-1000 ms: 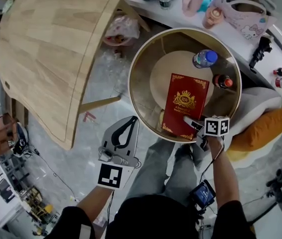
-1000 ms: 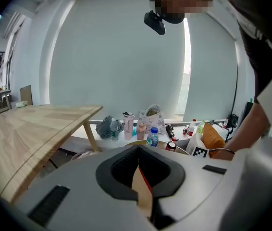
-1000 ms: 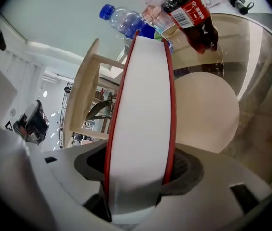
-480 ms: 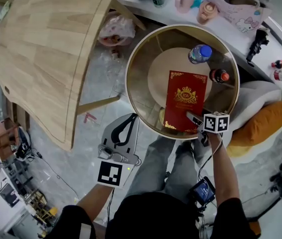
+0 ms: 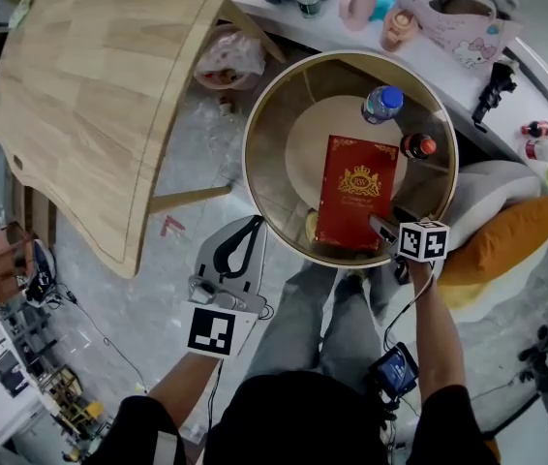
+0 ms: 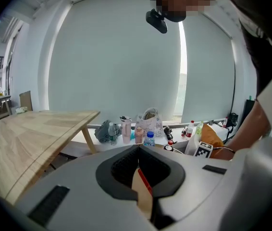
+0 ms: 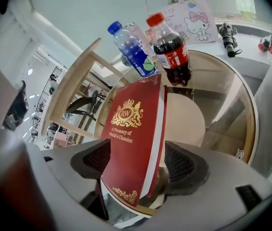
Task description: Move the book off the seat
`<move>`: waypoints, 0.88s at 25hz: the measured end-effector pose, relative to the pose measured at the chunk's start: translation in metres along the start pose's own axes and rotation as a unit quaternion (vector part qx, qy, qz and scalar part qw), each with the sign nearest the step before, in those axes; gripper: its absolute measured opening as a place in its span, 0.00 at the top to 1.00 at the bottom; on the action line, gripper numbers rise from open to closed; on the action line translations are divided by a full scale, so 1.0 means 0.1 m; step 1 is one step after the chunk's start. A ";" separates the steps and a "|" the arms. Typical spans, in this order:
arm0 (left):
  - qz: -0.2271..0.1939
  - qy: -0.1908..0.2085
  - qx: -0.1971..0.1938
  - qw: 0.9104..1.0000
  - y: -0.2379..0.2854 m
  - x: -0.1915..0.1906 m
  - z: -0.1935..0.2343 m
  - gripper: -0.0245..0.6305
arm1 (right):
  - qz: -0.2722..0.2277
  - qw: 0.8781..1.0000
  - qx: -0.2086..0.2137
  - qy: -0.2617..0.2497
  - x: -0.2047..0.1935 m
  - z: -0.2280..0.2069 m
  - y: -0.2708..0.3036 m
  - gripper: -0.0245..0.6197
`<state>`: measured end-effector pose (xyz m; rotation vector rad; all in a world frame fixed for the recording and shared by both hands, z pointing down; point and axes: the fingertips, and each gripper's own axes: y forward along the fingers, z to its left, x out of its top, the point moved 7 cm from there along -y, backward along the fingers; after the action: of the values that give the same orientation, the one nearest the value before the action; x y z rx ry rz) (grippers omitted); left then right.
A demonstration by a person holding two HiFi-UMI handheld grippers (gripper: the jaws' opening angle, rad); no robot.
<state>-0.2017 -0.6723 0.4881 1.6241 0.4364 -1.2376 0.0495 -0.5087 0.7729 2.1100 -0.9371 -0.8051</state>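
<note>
Carrier: round glass tabletop [image 5: 272, 177] with a gold rim; pale round disc [image 5: 315, 139] visible through the glass near the middle.

Task item: red hardcover book [image 5: 356, 192], gold crest and gold border on the cover, title "A Treasury of World's Classics" legible in the right gripper view.

Book position: flat, cover up, on the near-right part of the tabletop. Near short edge right at the near rim, far short edge about at the centre. White page block showing along its right side.

Bottles: water bottle [image 5: 380, 103] with blue cap and cola bottle [image 5: 417, 146] with red cap, both upright beyond the book's far edge, toward the far-right rim. Cola bottle just beside the book's far right corner; contact not determinable.

Right hand-held gripper [image 5: 382, 229]: at the near rim, angled downward. Jaws just been opening, now wide apart. Book's near end between them with a gap on each side, pads off the cover. Released.

Left hand-held gripper [image 5: 256, 221]: off the tabletop, outside its near-left rim, above the floor. Jaws closed tip to tip, nothing clamped. Clenched, empty.

Surroundings: light wooden table [image 5: 100, 85] left of the rim; Hello Kitty bag [image 5: 472, 22] on a white ledge past the far rim; orange cushion [image 5: 506, 245] at right.
</note>
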 end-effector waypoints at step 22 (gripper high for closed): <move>-0.109 0.072 0.013 0.991 -1.13 1.21 -1.39 0.94 | -0.313 0.919 -0.002 -0.241 0.48 1.42 -3.79 0.94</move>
<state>-0.1674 -0.5370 0.3225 1.7293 0.7062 -1.2956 0.1110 -0.4016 0.3843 2.2719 -0.4603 -1.7045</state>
